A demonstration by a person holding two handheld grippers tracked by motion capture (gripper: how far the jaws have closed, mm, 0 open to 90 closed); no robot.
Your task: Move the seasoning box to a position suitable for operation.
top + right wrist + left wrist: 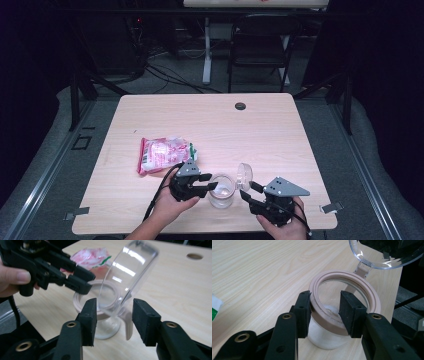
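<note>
A: Where is the clear glass jar [221,190] with the pinkish seal standing?

B: Near the table's [280,135] front edge, left gripper [206,188] clamping its rim.

A: And the clear hinged lid [244,176]?

B: Swung open already; right gripper [247,191] is gaping around it. The pink snack bag [162,154] is waiting.

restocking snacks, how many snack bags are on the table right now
1. A pink-and-white snack bag lies flat on the table, just behind the left gripper and left of the open jar. None seems hidden.
</note>
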